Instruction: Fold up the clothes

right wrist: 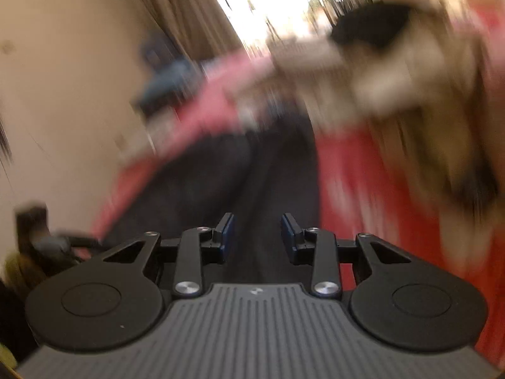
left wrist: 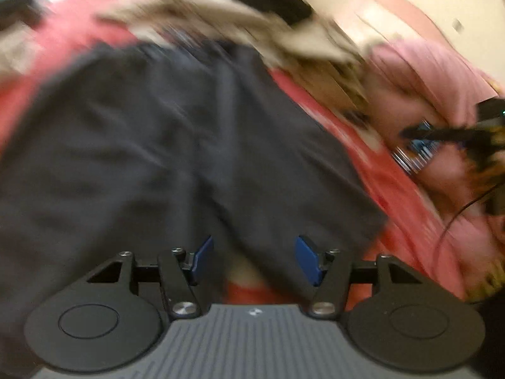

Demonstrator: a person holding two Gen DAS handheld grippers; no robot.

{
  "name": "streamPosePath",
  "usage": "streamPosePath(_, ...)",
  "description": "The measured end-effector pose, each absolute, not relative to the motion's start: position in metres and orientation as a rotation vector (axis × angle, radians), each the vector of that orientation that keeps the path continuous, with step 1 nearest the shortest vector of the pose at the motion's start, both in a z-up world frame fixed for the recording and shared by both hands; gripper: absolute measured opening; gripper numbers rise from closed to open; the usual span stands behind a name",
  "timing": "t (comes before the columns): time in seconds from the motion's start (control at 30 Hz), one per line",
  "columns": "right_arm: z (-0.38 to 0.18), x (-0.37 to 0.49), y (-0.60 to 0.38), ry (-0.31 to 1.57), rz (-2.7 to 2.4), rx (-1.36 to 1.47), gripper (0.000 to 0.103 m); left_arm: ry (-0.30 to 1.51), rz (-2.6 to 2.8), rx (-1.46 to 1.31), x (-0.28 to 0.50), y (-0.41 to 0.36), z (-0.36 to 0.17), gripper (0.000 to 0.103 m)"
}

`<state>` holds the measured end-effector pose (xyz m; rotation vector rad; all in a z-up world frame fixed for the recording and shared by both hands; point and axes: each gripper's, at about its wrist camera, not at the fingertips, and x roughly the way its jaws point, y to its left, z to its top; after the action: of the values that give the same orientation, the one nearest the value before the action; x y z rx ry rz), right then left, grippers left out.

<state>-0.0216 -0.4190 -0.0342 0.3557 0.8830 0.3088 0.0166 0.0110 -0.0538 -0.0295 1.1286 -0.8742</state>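
Just beyond the spread, empty left tongs (left wrist: 254, 260) lies one dark navy soft-fabric garment (left wrist: 164, 145), creased and spread flat over a red cloth-covered surface (left wrist: 372, 170). Right tongs (right wrist: 257, 232) also stand parted with nothing between the blue pads, above the same garment. Farther back, one blurred beige crumpled cloth heap (left wrist: 284, 31) carries a black patch.
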Motion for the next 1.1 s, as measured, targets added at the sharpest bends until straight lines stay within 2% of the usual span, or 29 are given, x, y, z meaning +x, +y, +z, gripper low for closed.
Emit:
streamPosePath(0.17,-0.126,-0.056,-0.413,1.073,0.214,0.408,0.031,1.253,-0.863,-0.028,0.002,-0.001,-0.078,0.055)
streamPosePath(0.27,-0.144,-0.057,-0.417,1.056,0.203,0.461,0.031,1.289,-0.867,-0.04,-0.006,-0.006,-0.088,0.054)
streamPosePath(0.37,-0.155,-0.052,-0.424,1.054,0.216,0.523,0.031,1.316,-0.883,-0.032,-0.013,-0.017,-0.099,0.047)
streamPosePath(0.47,-0.161,-0.056,-0.428,1.078,0.247,0.577,0.028,1.351,-0.886,-0.057,-0.018,-0.027,-0.111,0.038)
streamPosePath(0.53,-0.158,-0.061,-0.423,1.088,0.285,0.578,0.019,1.356,-0.881,-0.078,-0.019,-0.027,-0.117,0.023)
streamPosePath(0.57,-0.156,-0.064,-0.421,1.091,0.302,0.574,0.008,1.357,-0.871,-0.085,-0.018,-0.028,-0.119,0.017)
streamPosePath(0.6,-0.152,-0.069,-0.417,1.091,0.315,0.559,0.005,1.364,-0.865,-0.098,-0.017,-0.029,-0.121,0.005)
streamPosePath(0.63,-0.149,-0.069,-0.413,1.086,0.319,0.529,0.004,1.375,-0.862,-0.115,-0.016,-0.031,-0.123,0.003)
streamPosePath(0.9,-0.08,-0.076,-0.419,0.95,0.255,0.425,0.002,1.39,-1.065,-0.363,-0.017,-0.045,-0.109,0.002)
streamPosePath(1.1,-0.045,-0.073,-0.441,0.969,0.149,0.325,0.002,1.422,-1.152,-0.426,-0.019,-0.065,-0.117,0.002)
